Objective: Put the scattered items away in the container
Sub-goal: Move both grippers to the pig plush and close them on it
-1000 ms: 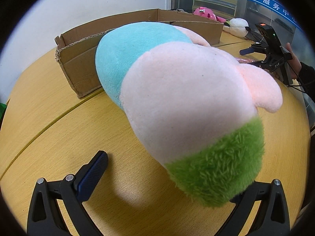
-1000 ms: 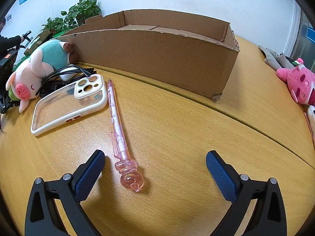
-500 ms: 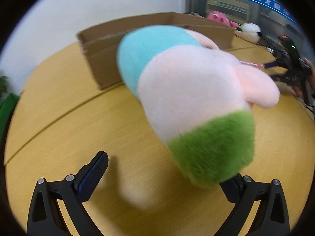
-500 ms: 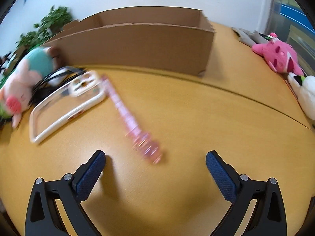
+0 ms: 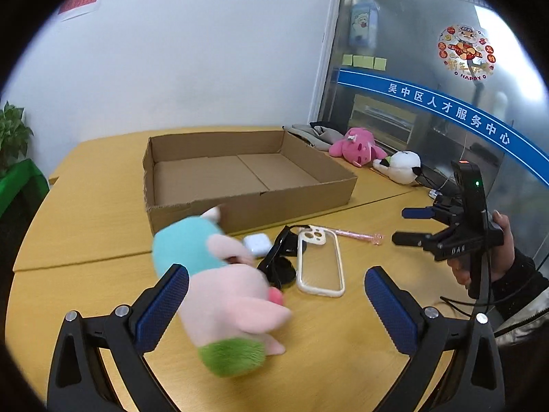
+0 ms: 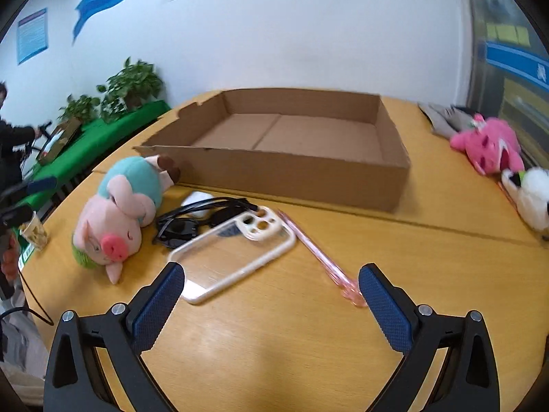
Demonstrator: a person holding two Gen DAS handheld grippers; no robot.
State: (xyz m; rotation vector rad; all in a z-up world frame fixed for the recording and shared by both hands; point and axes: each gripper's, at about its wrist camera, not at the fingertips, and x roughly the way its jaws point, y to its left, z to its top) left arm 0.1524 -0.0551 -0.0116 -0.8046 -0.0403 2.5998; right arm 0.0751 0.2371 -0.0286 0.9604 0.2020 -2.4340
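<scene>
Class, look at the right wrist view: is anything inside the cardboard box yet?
No. The box shows only its bare floor, while the plush pig, phone case and pen lie on the table outside it.

We are no longer holding the plush pig (image 5: 219,288) up between our left fingers (image 5: 161,305): it is now lying on the bench (image 5: 85,240), beside the left finger and partly blurred. Our left gripper (image 5: 274,309) is standing higher and farther back, so the cardboard box (image 5: 247,171) floor is showing. Our right gripper (image 6: 271,305) is also sitting higher, with the pink pen (image 6: 322,261) tip now touching the right finger's inner face (image 6: 384,312).
</scene>
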